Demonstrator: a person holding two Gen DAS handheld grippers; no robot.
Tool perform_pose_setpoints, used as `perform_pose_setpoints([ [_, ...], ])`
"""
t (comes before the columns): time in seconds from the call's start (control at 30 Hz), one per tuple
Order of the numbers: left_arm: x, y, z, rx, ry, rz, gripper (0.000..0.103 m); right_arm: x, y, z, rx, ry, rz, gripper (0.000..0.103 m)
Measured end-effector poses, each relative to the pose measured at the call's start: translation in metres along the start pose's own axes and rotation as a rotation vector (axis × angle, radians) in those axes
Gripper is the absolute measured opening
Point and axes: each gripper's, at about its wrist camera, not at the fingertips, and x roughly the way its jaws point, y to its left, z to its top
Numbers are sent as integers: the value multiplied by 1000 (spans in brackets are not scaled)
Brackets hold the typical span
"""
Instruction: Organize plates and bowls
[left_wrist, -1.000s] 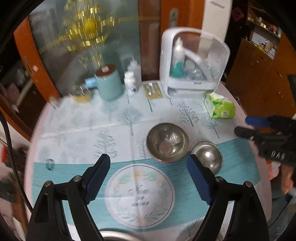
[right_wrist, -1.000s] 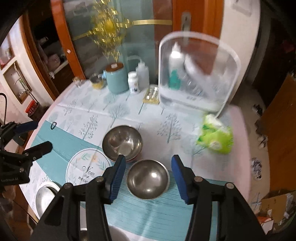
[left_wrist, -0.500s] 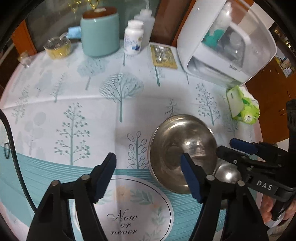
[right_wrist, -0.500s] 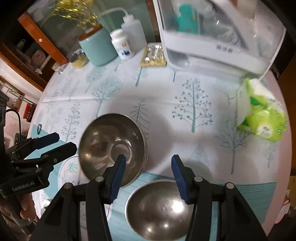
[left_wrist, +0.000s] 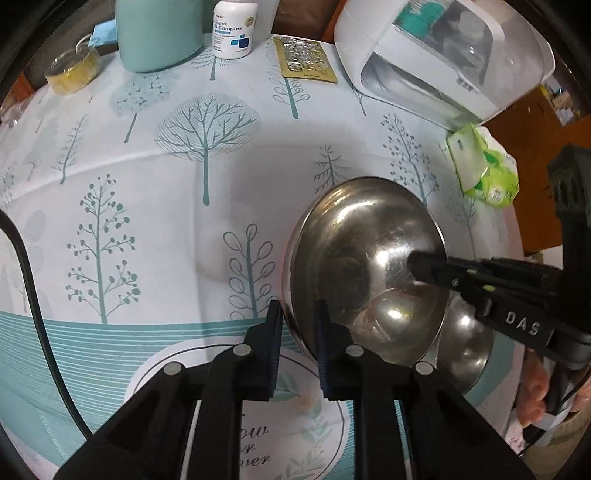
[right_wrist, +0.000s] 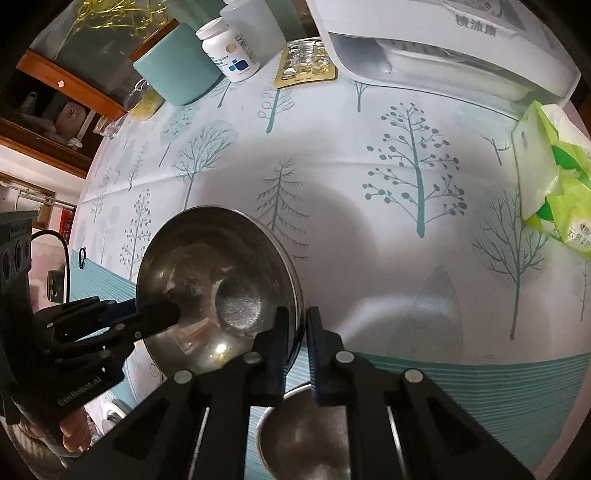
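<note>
A large steel bowl (left_wrist: 354, 258) sits on the tree-print tablecloth; it also shows in the right wrist view (right_wrist: 207, 269). My left gripper (left_wrist: 297, 325) is shut on its left rim. My right gripper (right_wrist: 296, 328) is shut on its right rim; its finger reaches into the bowl in the left wrist view (left_wrist: 428, 266). A smaller steel bowl (right_wrist: 306, 435) lies just below the right gripper, also in the left wrist view (left_wrist: 469, 347). A round printed placemat (left_wrist: 295, 417) lies under the left gripper.
At the back stand a teal canister (left_wrist: 159, 33), a white pill bottle (left_wrist: 234, 29), a blister pack (left_wrist: 304, 61), a glass dish (left_wrist: 74, 70) and a white plastic container (left_wrist: 443, 55). A green tissue pack (left_wrist: 484, 170) lies at the right edge.
Both grippers have moved in and down to the large bowl and closed on opposite sides of its rim. They were open and apart from it before.
</note>
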Motion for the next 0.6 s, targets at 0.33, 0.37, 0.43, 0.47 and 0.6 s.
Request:
perform_pose_setpoints([
  [0.33,-48,-6,-12,19,-57,14,14,-32,13,-8,-16,-50,34,9],
  [0.37,-54,-8,-15,22,-63,18,14,-35,15,-10,-19,-54,35,9],
  [0.43,-62,-11,-20,20,-68,16,14,-44,19,-15,-24,-65,38,9],
  [0.47,-67,-13,-24,20,-72,15,14,-48,20,-18,-27,-69,39,9],
  [0.6,-83,-23,-41,31,-86,8,14,-65,24,-32,-37,-90,36,9],
])
